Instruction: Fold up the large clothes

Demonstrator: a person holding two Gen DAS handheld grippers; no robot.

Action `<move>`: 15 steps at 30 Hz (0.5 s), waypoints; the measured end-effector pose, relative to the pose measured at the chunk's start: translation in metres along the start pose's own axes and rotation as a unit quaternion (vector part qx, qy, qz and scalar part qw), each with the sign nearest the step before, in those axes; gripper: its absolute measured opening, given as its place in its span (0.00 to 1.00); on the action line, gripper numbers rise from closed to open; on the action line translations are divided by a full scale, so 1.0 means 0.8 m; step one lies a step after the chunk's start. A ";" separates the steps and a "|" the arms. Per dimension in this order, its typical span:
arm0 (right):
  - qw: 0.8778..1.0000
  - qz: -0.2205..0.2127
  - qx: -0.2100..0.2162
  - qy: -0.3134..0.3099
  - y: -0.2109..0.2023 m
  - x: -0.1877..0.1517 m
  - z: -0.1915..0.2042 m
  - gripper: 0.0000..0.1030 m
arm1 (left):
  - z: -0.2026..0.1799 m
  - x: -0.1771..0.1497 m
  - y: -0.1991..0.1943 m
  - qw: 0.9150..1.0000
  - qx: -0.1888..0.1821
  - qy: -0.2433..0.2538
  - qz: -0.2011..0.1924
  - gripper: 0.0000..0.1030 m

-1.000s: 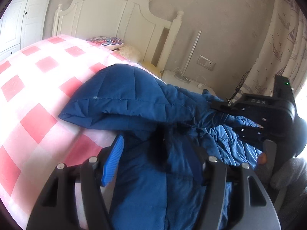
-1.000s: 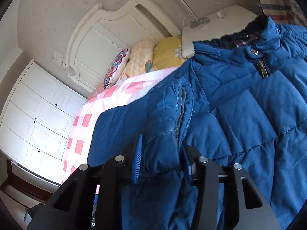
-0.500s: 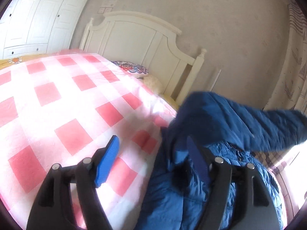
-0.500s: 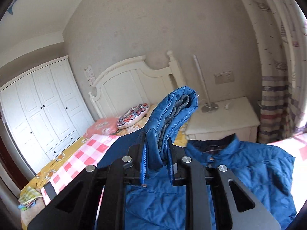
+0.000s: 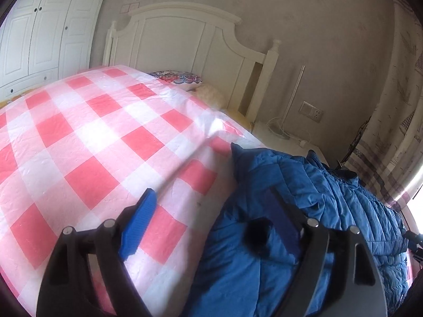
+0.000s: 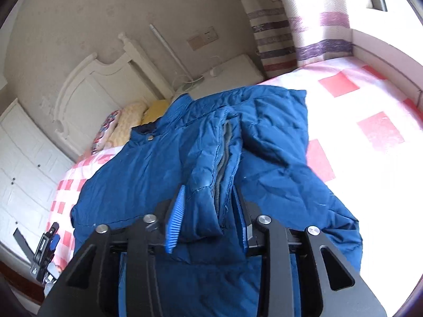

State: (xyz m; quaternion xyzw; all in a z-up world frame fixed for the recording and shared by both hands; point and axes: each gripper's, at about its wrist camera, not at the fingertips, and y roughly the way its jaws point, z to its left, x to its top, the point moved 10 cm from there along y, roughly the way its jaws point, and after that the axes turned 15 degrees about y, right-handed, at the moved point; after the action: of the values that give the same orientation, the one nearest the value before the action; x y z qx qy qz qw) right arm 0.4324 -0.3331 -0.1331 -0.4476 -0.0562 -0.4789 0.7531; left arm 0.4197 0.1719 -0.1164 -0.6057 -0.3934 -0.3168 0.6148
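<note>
Right wrist view: the right gripper [image 6: 208, 216] is being kept clamped on the cuff end of a sleeve [image 6: 211, 182] of the blue quilted puffer jacket [image 6: 148, 174], the padded fabric being pinched between the ribbed blue pads [image 6: 174, 216]; its jaws have just been parting slightly, yet the sleeve is being pressed from both sides. The sleeve is being held across the jacket's body, which is being shown spread on the pink-and-white checked bedspread [image 6: 380, 126], collar toward the pillows [image 6: 127, 121] and the white wooden headboard [image 6: 87, 87]. The left gripper is being glimpsed at the lower left edge, beside the jacket.

In the left wrist view, the left gripper [image 5: 211, 222] is being held wide apart, its jaws having just been spreading; nothing is being squeezed between its blue pads [image 5: 137, 224]. One pad is being shown over the bare bedspread [image 5: 87, 132], the other over the jacket's edge [image 5: 330, 200]. Beyond, a white bedside table [image 5: 277, 134] and a patterned curtain [image 5: 396, 105] are being seen.
</note>
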 end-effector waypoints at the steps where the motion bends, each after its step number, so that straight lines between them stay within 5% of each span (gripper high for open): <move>1: 0.999 -0.045 -0.020 -0.001 -0.017 0.009 0.000 0.29 | 0.000 0.000 0.002 1.000 0.001 0.001 0.001 0.83; 4: 0.991 -0.098 -0.012 -0.086 -0.044 0.006 0.044 0.29 | 0.000 -0.001 0.005 1.000 0.002 0.001 0.007 0.85; 8: 0.978 -0.030 -0.039 -0.201 0.002 -0.038 0.078 0.29 | 0.004 -0.003 0.005 1.000 0.002 -0.003 0.007 0.86; 10: 0.974 0.006 -0.084 -0.211 0.035 -0.057 0.061 0.29 | 0.003 -0.002 0.005 1.000 0.003 -0.002 0.008 0.86; 15: 0.982 0.026 -0.061 -0.176 0.029 -0.051 0.055 0.29 | -0.022 0.025 -0.001 0.999 -0.017 0.030 0.020 0.86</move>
State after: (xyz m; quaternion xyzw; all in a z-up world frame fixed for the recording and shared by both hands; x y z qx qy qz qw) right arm 0.4434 -0.2701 -0.1425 -0.5716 -0.1473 -0.3756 0.7145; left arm 0.4304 0.1562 -0.0979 -0.6144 -0.3570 -0.3290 0.6219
